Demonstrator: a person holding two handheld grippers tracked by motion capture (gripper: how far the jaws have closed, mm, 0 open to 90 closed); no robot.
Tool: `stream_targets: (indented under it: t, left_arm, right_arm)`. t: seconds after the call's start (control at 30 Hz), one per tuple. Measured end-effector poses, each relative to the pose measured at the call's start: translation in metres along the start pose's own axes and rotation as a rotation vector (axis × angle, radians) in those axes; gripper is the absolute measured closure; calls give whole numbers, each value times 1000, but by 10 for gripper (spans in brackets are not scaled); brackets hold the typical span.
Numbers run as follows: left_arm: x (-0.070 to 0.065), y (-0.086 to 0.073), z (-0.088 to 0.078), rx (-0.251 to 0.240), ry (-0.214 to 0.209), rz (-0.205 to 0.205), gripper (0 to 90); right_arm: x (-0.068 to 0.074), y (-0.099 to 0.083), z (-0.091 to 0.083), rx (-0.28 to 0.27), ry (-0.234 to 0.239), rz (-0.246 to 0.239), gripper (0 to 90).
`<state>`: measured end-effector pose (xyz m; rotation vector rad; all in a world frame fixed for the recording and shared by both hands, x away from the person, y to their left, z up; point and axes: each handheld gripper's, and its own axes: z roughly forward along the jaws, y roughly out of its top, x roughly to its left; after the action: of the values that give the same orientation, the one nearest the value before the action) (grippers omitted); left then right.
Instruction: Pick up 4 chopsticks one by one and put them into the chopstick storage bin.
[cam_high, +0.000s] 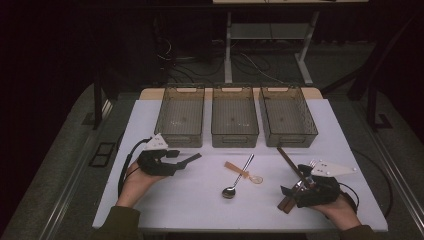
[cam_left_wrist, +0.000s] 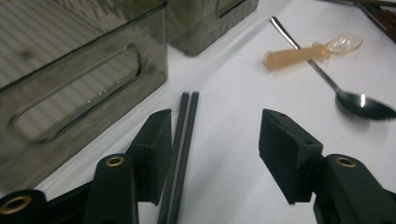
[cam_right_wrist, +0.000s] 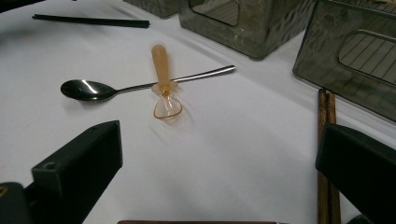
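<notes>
The black chopsticks (cam_left_wrist: 180, 154), thin, square and matte, lie at lower centre on the white table (cam_left_wrist: 243, 121), between the half-wide jaws of my left tongs (cam_left_wrist: 219, 154); my right tongs (cam_right_wrist: 219, 172) are wide, holding nothing.

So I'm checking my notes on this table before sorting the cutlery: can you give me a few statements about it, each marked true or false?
1. Three bins stand in a row at the far side of the table. True; the left bin, middle bin and right bin.
2. The orange plastic spoon lies across the metal spoon. True.
3. The left gripper is clamped on the black chopsticks. False; its jaws stand open, the chopsticks lying on the table between them.
4. The metal spoon lies inside the middle bin. False; it lies on the table.
5. Brown chopsticks lie beside the right gripper. True.
</notes>
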<state>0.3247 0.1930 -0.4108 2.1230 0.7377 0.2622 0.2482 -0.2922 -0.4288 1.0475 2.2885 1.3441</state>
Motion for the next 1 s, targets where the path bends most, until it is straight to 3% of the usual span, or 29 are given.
stream_targets:
  t: [0.17, 0.3, 0.43, 0.6, 0.83, 1.0]
  left_arm:
    - [3, -16, -14, 4, 18, -17, 461]
    - [8, -26, -22, 2, 41, -31, 571]
    - [14, -28, -22, 7, 45, -47, 686]
    - [17, -32, -16, 56, 41, -39, 785]
    - [19, -36, -10, 82, 22, -39, 806]
    - [17, -36, -4, 113, 27, -3, 795]
  right_arm:
    - [0, 0, 0, 0, 1, -2, 3]
    - [0, 0, 0, 1, 3, -1, 3]
    - [0, 0, 1, 4, 5, -1, 3]
    - [0, 0, 1, 1, 3, 1, 3]
    - [0, 0, 1, 1, 2, 1, 3]
    - [-1, 0, 1, 0, 0, 1, 3]
